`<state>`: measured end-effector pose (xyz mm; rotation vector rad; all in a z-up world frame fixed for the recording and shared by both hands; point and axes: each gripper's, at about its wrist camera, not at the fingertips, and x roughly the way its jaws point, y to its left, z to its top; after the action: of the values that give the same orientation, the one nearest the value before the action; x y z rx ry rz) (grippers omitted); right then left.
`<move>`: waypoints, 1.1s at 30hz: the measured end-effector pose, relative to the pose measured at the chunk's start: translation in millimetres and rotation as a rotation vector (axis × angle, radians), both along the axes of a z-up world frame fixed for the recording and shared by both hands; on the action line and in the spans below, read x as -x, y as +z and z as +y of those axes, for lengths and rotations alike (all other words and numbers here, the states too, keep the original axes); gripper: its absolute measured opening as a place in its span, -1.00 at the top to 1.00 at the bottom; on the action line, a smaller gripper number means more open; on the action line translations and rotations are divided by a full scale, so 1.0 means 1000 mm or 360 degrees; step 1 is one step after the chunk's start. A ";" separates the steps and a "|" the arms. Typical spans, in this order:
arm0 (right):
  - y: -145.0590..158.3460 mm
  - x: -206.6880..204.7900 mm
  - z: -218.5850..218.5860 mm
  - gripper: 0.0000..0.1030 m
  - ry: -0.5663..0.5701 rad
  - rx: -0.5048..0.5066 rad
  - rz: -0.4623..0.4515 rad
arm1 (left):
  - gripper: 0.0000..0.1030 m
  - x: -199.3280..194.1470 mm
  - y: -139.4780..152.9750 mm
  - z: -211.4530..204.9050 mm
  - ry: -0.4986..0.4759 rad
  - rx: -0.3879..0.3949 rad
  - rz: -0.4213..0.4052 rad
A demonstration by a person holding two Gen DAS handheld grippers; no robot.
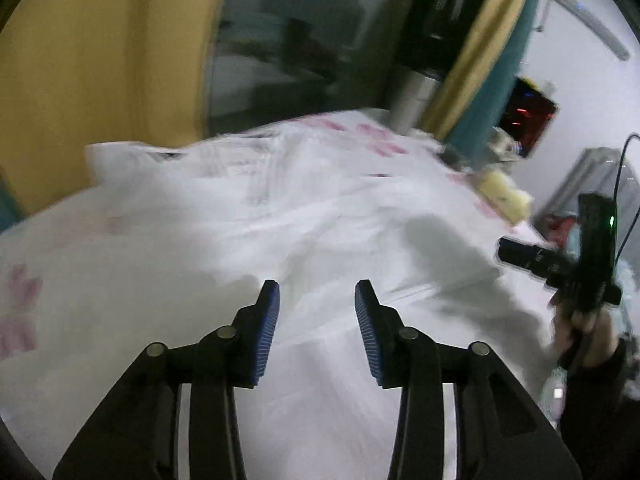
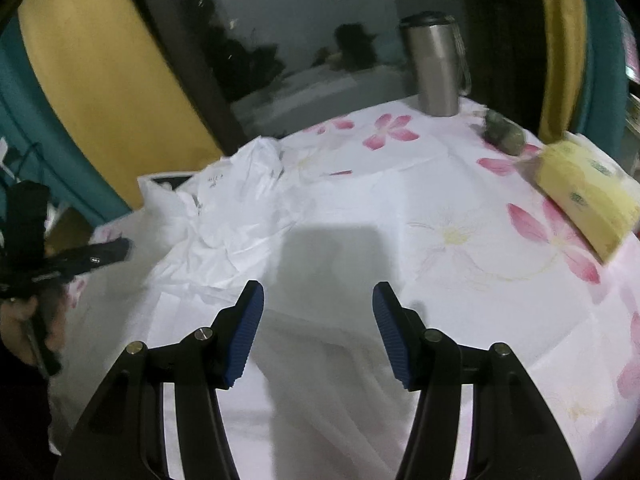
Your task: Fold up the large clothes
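White cloth with pink flower print covers the table, and on it lies the crumpled white garment, which serves here as the landmark. Nearest to the right camera, the right gripper hovers with its blue ribbed fingers apart and nothing between them. The garment lies ahead and to the left of these fingers. Its long axis seems to run from the near edge toward the far-left corner, but the folds make this hard to tell. The left gripper also holds its blue pads apart and empty, directly above white fabric, so I judge the left hand is nearer for the first grasp. Right of the garment sits a yellow soft tissue pack. Behind the garment, a steel cylindrical tumbler stands before the dark window.
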<state>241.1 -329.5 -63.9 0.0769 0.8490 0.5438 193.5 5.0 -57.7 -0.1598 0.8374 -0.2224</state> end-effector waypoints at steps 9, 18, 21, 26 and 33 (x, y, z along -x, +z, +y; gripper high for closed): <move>-0.003 -0.082 0.073 -0.11 0.0251 0.0135 0.0067 | -0.04 0.027 -0.024 0.098 0.0208 -0.0082 0.0074; -0.040 -0.131 0.141 0.33 0.0505 0.0314 0.0195 | -0.04 0.030 -0.049 0.107 0.0134 -0.0038 0.0132; -0.033 -0.124 0.152 0.95 0.0585 0.0415 0.0125 | -0.04 0.029 -0.055 0.104 0.0111 -0.0033 0.0155; 0.025 -0.117 0.152 0.95 0.0544 0.0386 -0.0197 | -0.04 0.033 -0.050 0.100 0.0089 -0.0012 0.0124; 0.083 -0.076 0.128 0.95 0.0495 0.0310 -0.0715 | -0.04 0.037 -0.055 0.085 0.0033 0.0024 0.0158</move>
<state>316.8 -201.3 18.8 -0.3499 0.4704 0.7323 156.2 90.2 -112.9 -0.1950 0.9326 -0.2027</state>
